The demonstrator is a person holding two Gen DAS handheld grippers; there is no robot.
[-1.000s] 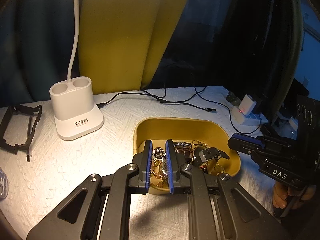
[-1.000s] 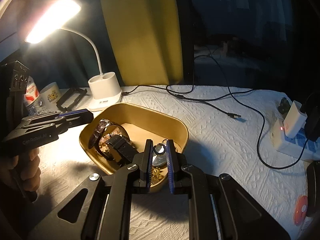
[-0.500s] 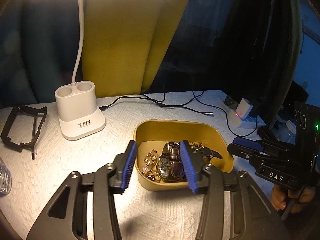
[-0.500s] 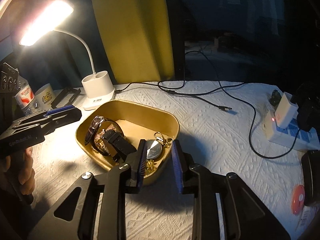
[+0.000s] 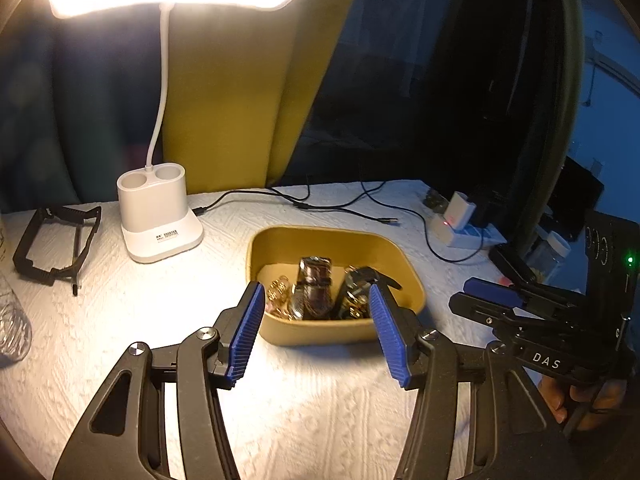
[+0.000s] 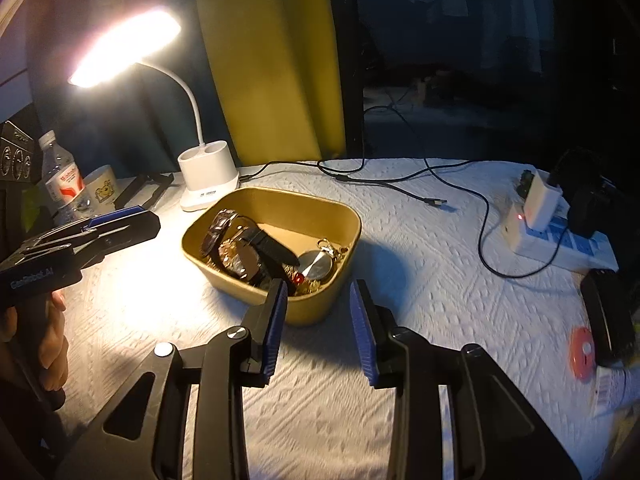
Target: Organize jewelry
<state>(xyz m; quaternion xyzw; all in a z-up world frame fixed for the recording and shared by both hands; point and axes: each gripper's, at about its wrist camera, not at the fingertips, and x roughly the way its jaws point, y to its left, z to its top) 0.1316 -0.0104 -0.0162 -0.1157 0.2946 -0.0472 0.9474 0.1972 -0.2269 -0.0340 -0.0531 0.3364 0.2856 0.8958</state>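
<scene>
White, textured cloth covers the surface [image 5: 120, 320], on which a mustard-yellow tray [image 6: 280, 204] stands near the middle, just in front of a lit desk lamp [image 5: 160, 216]. All the jewelry visible lies inside the tray: two watches [image 6: 240, 248] with dark straps, a round pocket watch [image 6: 316, 266], and a tangle of gold chains and earrings [image 5: 280, 290]; none is seen loose on the cloth, so the gathering appears largely done, though any finer sorting inside the tray looks unfinished. The left gripper [image 5: 316, 328] hovers at the tray's near wall, fingers spread wide to roughly the tray's width and holding nothing. The right gripper [image 6: 320, 324] hangs at the tray's near corner, fingers moderately parted and empty, the pocket watch lying just beyond their tips.
</scene>
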